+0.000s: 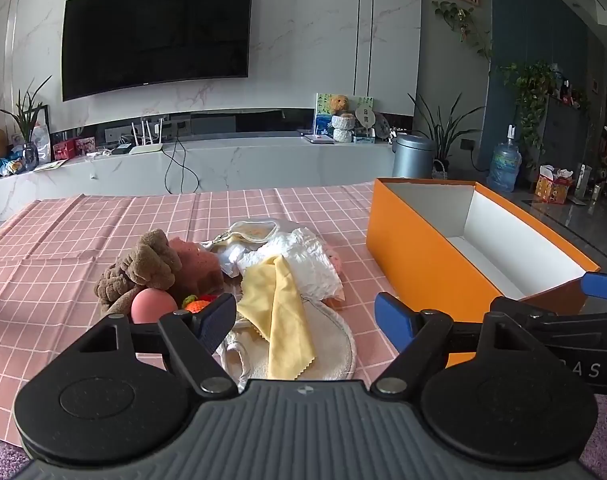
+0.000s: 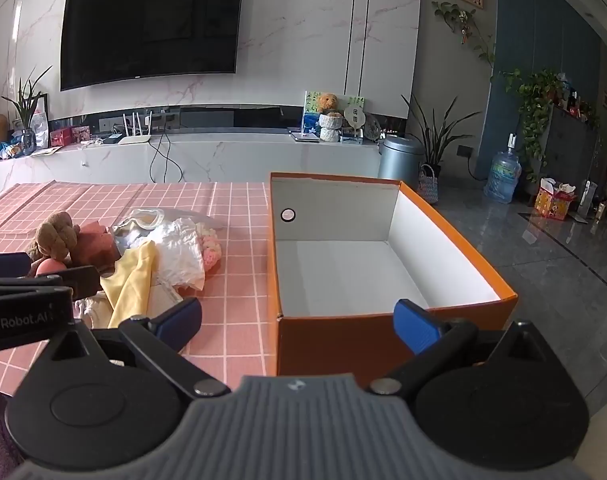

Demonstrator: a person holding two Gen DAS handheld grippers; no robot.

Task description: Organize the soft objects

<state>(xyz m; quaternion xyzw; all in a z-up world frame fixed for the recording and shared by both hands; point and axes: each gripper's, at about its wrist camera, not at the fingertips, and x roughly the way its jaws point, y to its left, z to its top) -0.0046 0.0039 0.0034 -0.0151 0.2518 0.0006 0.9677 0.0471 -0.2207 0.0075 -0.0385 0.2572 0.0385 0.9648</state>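
A heap of soft things lies on the pink checked tablecloth: a brown plush toy, a pink sponge, a pink ball, a yellow cloth, a white crumpled cloth and a cream round pad. The heap also shows in the right wrist view. An open orange box, white inside and empty, stands to the right. My left gripper is open, just above the heap's near side. My right gripper is open before the box's near wall.
A TV console with wall TV stands beyond the table. A grey bin, plants and a water bottle stand on the dark floor to the right. The table's right edge runs beside the box.
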